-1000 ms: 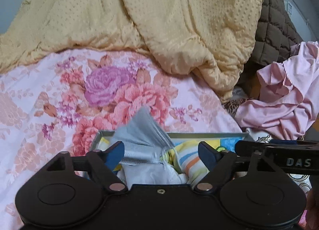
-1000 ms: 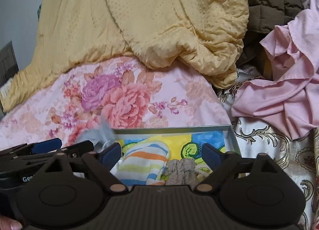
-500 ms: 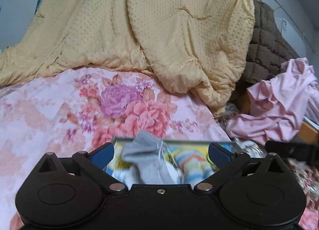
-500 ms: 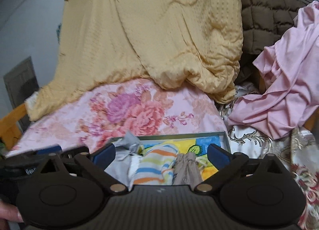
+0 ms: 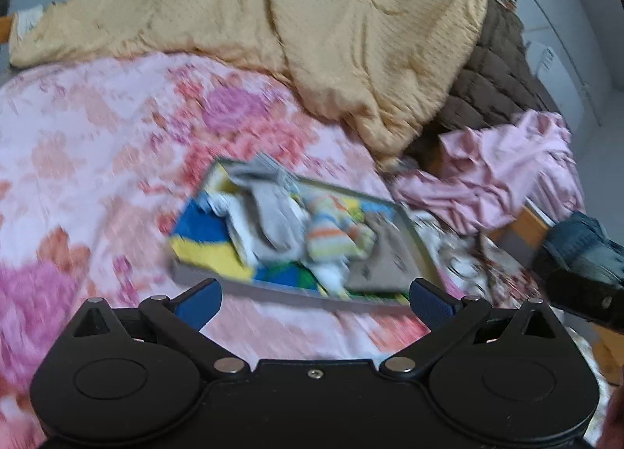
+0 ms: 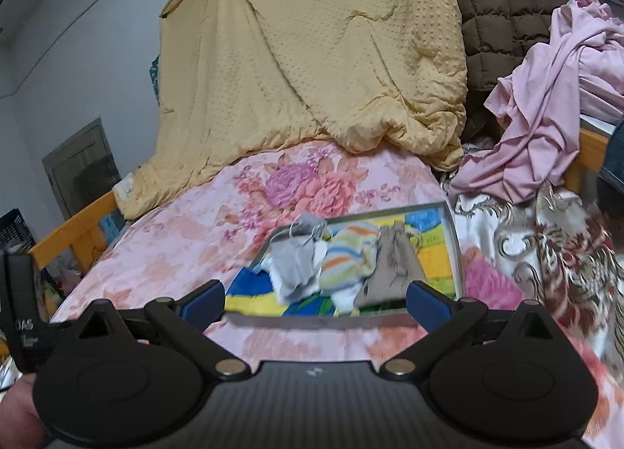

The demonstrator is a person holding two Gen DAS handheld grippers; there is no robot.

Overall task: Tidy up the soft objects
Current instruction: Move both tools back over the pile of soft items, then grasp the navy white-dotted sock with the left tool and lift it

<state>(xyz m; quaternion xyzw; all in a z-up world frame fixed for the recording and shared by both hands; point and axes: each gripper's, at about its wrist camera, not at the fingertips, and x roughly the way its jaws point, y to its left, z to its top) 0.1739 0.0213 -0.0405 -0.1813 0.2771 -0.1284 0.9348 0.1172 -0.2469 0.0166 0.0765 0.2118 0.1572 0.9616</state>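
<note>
A shallow grey tray (image 6: 452,246) with a colourful lining lies on the floral bedsheet (image 6: 187,246). In it lie a grey face mask (image 6: 292,262), a striped sock (image 6: 351,254) and a tan drawstring pouch (image 6: 390,266). The left wrist view, blurred, shows the same tray (image 5: 202,277), mask (image 5: 273,215), sock (image 5: 335,238) and pouch (image 5: 382,258). My left gripper (image 5: 312,299) is open and empty, held back from the tray's near edge. My right gripper (image 6: 315,303) is open and empty, also short of the tray.
A yellow quilt (image 6: 312,51) is heaped at the back of the bed, with a brown quilted cover (image 6: 503,20) beside it. Crumpled pink cloth (image 6: 538,129) lies to the right. A patterned blanket (image 6: 546,254) covers the right side. A wooden bed rail (image 6: 74,230) runs along the left.
Both grippers have pulled back and up from the tray. The grey mask, earlier between the left fingers, now lies in the tray. The whole tray has come into view.
</note>
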